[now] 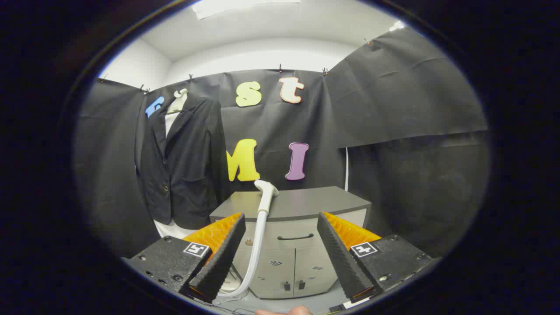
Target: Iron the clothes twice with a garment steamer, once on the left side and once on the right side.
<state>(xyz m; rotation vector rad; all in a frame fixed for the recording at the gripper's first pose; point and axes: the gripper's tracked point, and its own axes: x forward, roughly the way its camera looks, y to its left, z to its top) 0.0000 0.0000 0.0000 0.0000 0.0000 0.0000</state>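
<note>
A dark jacket [183, 162] hangs on a pale hanger [178, 101] against the booth wall, beyond my left finger, with a white garment under it. The white garment steamer head [267, 194] rests on the top of a grey cabinet [306, 203], and its white hose [256, 249] runs down the cabinet's front toward the floor. My gripper [280, 223] is open, with nothing between its fingers. The steamer head lies ahead of the gap, closer to the left finger, and well beyond the fingertips.
The grey cabinet has a drawer with a dark handle [295, 237] and two lower doors [293, 271]. Black cloth walls close the booth at the back and at both sides. A bit of a person's hand [284, 311] shows below the fingers.
</note>
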